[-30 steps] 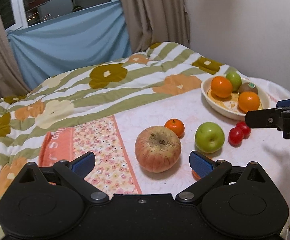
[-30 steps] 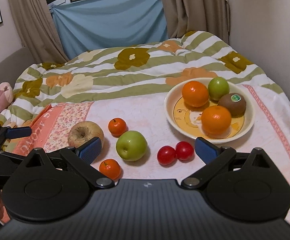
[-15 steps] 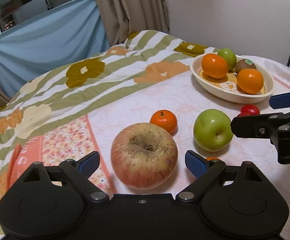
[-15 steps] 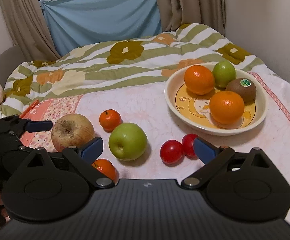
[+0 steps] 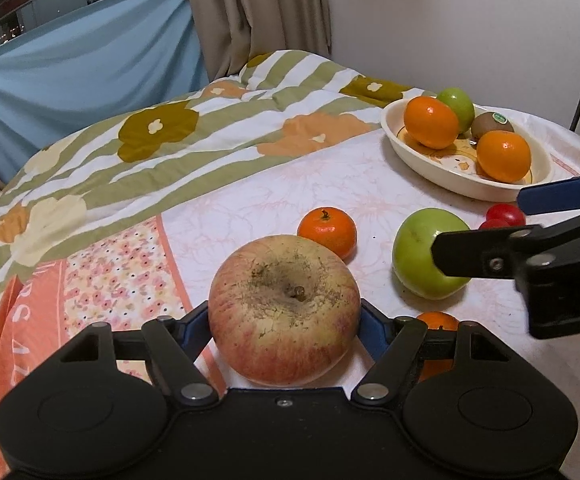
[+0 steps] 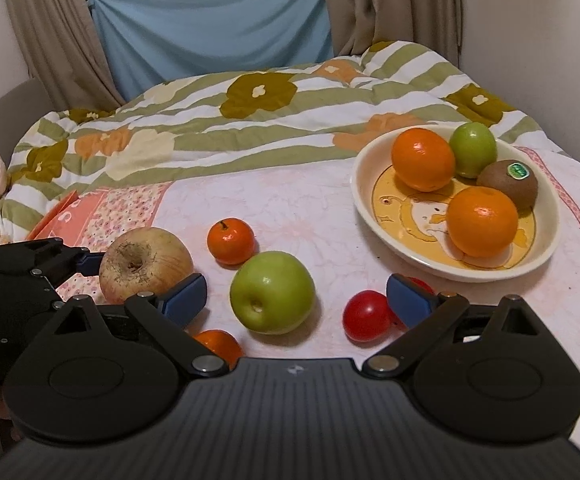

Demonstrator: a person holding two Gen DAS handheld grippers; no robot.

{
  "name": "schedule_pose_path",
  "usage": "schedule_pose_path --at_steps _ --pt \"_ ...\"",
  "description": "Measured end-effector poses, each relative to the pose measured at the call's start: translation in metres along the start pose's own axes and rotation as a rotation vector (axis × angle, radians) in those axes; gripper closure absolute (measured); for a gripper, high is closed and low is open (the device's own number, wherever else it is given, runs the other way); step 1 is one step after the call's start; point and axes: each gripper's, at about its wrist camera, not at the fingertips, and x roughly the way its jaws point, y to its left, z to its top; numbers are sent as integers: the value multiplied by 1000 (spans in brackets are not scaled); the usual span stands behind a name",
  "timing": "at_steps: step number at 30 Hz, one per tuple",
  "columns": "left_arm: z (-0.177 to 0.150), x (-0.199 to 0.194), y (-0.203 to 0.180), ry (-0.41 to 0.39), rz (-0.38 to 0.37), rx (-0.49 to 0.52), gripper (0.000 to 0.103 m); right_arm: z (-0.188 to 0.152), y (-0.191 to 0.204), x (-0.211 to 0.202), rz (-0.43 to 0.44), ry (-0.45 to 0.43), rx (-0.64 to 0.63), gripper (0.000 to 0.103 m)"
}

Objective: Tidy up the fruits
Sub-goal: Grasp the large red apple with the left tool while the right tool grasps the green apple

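Observation:
A large red-yellow apple [image 5: 284, 308] lies on the pink cloth between the blue pads of my left gripper [image 5: 284, 332]. The jaws are closing and both pads sit against the apple's sides. My right gripper [image 6: 296, 300] is open, low over the cloth, with a green apple [image 6: 272, 292] between its fingers and clear of both pads. In the left wrist view the right gripper [image 5: 478, 224] reaches in from the right past that green apple [image 5: 422, 256]. A cream bowl [image 6: 360, 200] at the right holds two oranges, a green apple and a kiwi.
Loose on the cloth lie a mandarin [image 6: 231, 241] behind the apples, another mandarin [image 6: 216, 344] close under the right gripper, and two cherry tomatoes [image 6: 366, 316] by its right pad. A flowered quilt [image 6: 250, 120] covers the bed behind. A wall stands at the right.
My left gripper came forward and down around the big apple, and its jaws narrowed onto it. My right gripper sank closer, bringing the green apple between its fingers.

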Motion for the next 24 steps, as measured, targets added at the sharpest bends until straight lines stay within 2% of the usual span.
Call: schedule_pose_path --at_steps 5,14,20,22,24 --pt "-5 -5 4 -1 0 -14 26 -1 6 12 9 28 -13 0" --pt "-15 -15 10 12 22 -26 26 -2 21 31 32 50 -73 15" --pt "-22 -21 15 21 42 -44 26 -2 27 39 26 56 -100 16" --pt "-24 -24 16 24 48 -51 26 -2 27 40 20 54 -104 20" --pt "-25 -26 17 26 52 -65 26 -2 28 42 1 58 -121 32"
